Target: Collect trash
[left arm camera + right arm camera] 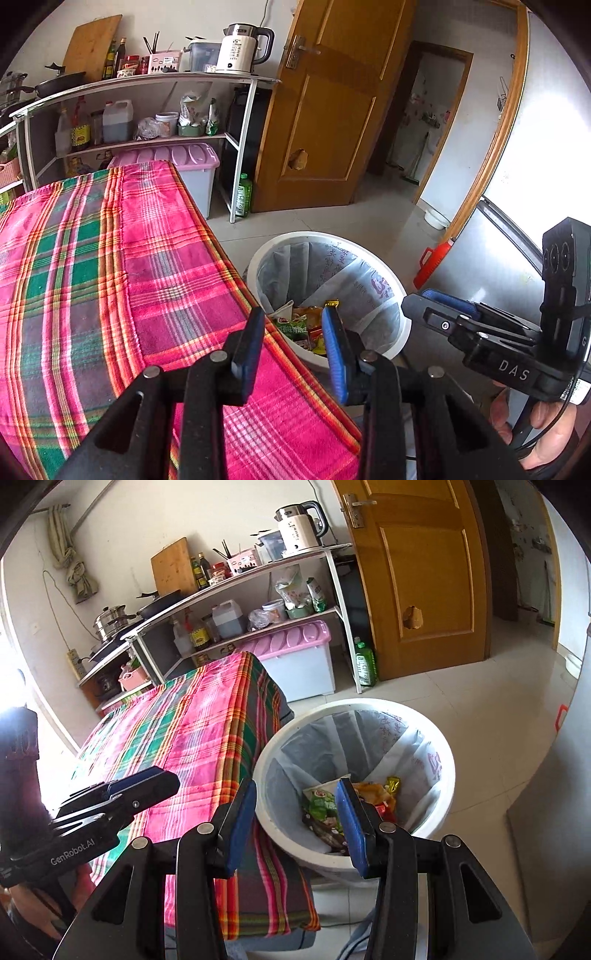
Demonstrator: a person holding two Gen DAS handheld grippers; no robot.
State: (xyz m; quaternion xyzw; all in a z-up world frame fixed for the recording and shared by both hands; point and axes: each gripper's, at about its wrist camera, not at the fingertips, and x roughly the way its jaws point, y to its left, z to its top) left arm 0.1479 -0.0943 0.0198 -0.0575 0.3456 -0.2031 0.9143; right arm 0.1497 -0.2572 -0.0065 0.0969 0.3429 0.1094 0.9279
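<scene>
Hovering nearest, the left hand-held gripper (293, 341) and right hand-held gripper (297, 821) stand part open, holding nothing. Beyond, the plaid-covered surface (110, 258) shows no litter; wrappers (332, 808) already lie in the white bin (448, 775), so collection looks nearly finished.

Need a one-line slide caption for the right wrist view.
Open, empty right gripper above white lined bin holding snack wrappers, beside plaid-covered table.
</scene>
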